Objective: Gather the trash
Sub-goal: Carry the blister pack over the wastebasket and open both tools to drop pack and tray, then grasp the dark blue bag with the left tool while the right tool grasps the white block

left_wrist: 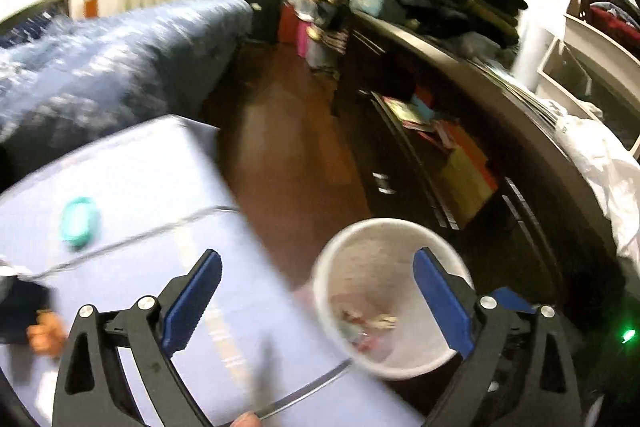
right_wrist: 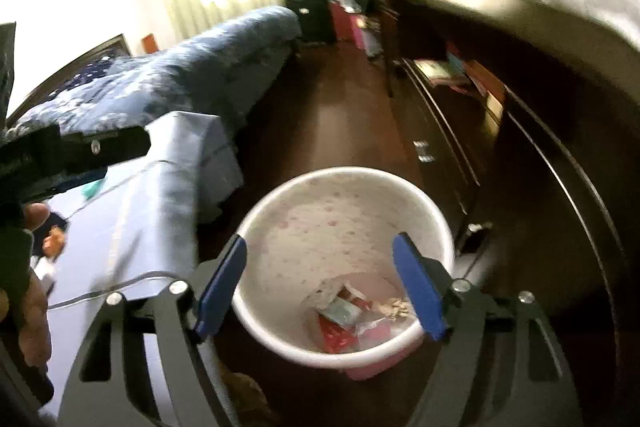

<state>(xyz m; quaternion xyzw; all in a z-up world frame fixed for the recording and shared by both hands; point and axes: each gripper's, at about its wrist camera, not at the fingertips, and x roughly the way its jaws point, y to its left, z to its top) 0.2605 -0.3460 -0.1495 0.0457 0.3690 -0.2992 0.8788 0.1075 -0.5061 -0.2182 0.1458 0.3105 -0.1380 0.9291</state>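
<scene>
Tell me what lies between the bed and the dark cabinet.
Only bare wooden floor between the bed and the dark cabinet, clearest in the right wrist view.

We see the bin on the floor, trash inside it, the counter left, drawers right.

The right hand-held gripper hangs over a white bin with its blue pads apart and nothing between them. The bin stands on the dark wooden floor, just beside the near corner of a surface under a pale blue cloth. Crumpled wrappers, red, teal and beige, lie at the bin's bottom. At the left edge a hand grips the black body of the left hand-held gripper above the cloth. A bed with a blue patterned quilt stands beyond, and dark cabinets line the right side.
</scene>
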